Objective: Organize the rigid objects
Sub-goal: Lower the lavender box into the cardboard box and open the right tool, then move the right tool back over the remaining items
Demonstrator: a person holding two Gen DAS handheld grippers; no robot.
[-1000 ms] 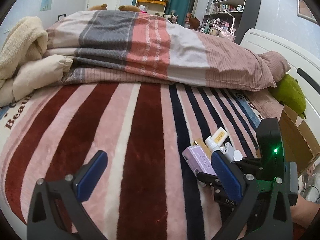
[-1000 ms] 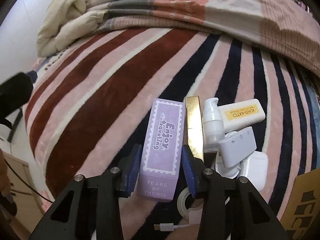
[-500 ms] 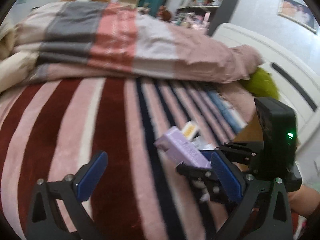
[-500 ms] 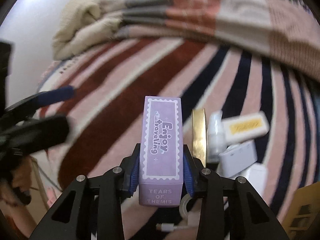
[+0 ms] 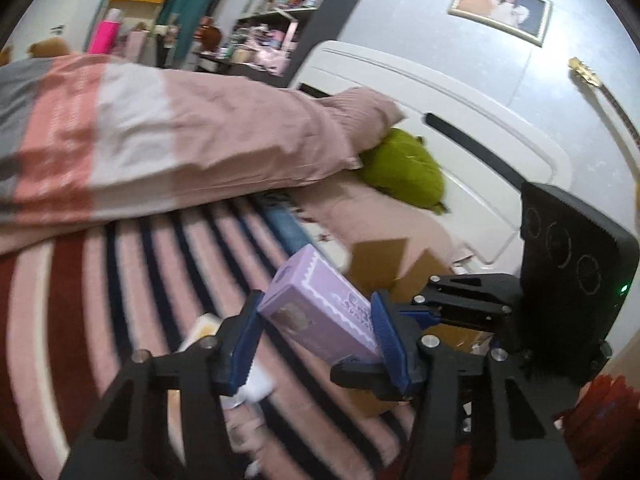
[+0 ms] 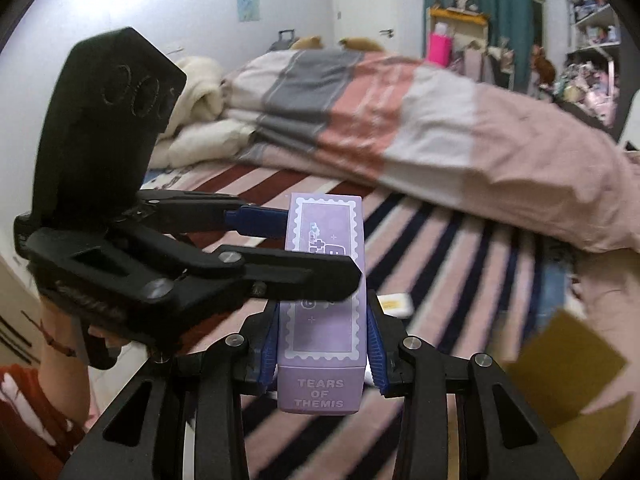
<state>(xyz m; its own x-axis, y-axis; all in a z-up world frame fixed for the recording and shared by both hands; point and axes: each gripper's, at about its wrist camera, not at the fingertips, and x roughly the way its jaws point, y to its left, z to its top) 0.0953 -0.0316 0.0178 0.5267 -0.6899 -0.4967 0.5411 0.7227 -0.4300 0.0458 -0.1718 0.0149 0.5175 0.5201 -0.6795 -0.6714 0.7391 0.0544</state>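
Observation:
A purple box point(image 6: 322, 320) printed "TEARS OF THEMIS" is held up above the striped bed. My right gripper point(image 6: 322, 354) is shut on its near end. My left gripper point(image 5: 316, 340) has closed around the box's far end point(image 5: 320, 316), its blue pads against both sides. In the right wrist view the left gripper point(image 6: 304, 248) reaches in from the left across the box. A yellow-labelled white tube point(image 6: 394, 304) and other small white items point(image 5: 256, 384) lie on the blanket below.
An open cardboard box point(image 5: 384, 264) sits at the right, also in the right wrist view point(image 6: 572, 364). A folded quilt point(image 5: 160, 140) lies across the far bed. A green plush toy point(image 5: 404, 172) rests by the white headboard point(image 5: 460, 112).
My right gripper lifted the purple box off the blanket. My left gripper swung right and closed from wide open onto the box's far end.

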